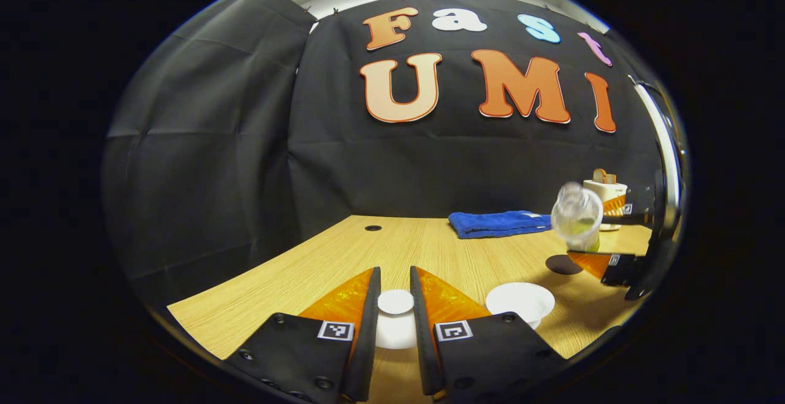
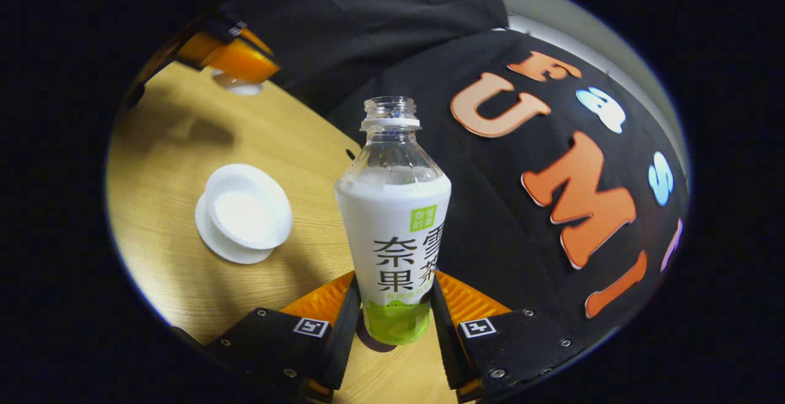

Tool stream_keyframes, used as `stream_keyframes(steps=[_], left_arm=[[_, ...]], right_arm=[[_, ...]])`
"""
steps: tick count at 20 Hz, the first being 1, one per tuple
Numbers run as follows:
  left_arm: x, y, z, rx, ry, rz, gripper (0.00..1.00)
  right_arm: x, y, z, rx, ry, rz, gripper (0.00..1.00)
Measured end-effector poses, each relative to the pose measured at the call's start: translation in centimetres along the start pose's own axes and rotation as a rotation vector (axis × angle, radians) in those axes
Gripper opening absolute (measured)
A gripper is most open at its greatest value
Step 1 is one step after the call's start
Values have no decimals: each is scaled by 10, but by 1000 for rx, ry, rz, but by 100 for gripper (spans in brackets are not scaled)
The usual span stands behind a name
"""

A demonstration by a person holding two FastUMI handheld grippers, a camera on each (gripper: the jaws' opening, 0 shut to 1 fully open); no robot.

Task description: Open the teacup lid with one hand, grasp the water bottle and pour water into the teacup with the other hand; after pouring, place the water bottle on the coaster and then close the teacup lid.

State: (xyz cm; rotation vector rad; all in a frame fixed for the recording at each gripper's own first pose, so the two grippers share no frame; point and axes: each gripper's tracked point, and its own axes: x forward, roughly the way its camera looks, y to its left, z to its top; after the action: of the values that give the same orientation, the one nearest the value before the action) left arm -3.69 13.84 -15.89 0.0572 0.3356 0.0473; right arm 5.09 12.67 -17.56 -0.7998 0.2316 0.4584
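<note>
Setting: a pale wood-grain table (image 1: pixel 429 244) in a booth hung with black cloth; a cable hole sits toward the back of the table.
Left gripper (image 1: pixel 395 306): its fingers are clamped on the small white round lid (image 1: pixel 395 301), which it holds off the cup, just left of it.
Teacup: the white round teacup (image 2: pixel 248 206) stands open on a white saucer (image 2: pixel 211 241) on the table; whether it holds water cannot be told.
Right gripper (image 2: pixel 392 324): both fingers press the lower sides of the clear plastic water bottle (image 2: pixel 392 232) with a white and green sleeve, at the green band.
Bottle position: uncapped, carried in the air right of the teacup and tilted against the table, its mouth not yet over the cup.
Coaster: a dark round coaster (image 1: pixel 563 264) lies on the table beneath the bottle, beside the teacup.
Handling, as a judgement: the thin bottle looks light and squeezable; a hard grip could dent it and push water out of the open neck. The low hold leaves the top free to swing, so a slow tip suits it. The lid and teacup look like ceramic, smooth and chippable; the lid's knob is the natural hold.
Writing: the sleeve carries large dark characters and a small green patch.
Other things: a folded blue towel (image 1: pixel 497 223) and a white toaster with bread (image 1: pixel 604 189) sit at the back right.
</note>
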Motion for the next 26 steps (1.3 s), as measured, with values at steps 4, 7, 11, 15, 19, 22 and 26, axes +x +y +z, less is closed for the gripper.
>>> stream_keyframes(steps=[4,7,11,15,19,22,26], left_arm=[[-3,-2,3,-4,-5,-3,34],[-3,-3,0,-7,0,-6,34],[-5,-2,0,-11,4,-4,34],[-6,-5,0,-13,0,-10,34],[-7,-9,-1,-8,3,-18,34],[-7,-15,-5,-15,17,-28,34],[-9,-18,-3,-6,16,-37,34]], right_arm=[[11,-28,-12,297,-5,-31,64],[17,-51,-27,504,18,-48,63],[18,-62,-41,744,22,-57,64],[31,-54,-71,933,84,-37,64],[41,-40,-86,943,111,-10,64],[48,-30,-88,939,125,7,63],[56,-17,-96,915,146,29,63]])
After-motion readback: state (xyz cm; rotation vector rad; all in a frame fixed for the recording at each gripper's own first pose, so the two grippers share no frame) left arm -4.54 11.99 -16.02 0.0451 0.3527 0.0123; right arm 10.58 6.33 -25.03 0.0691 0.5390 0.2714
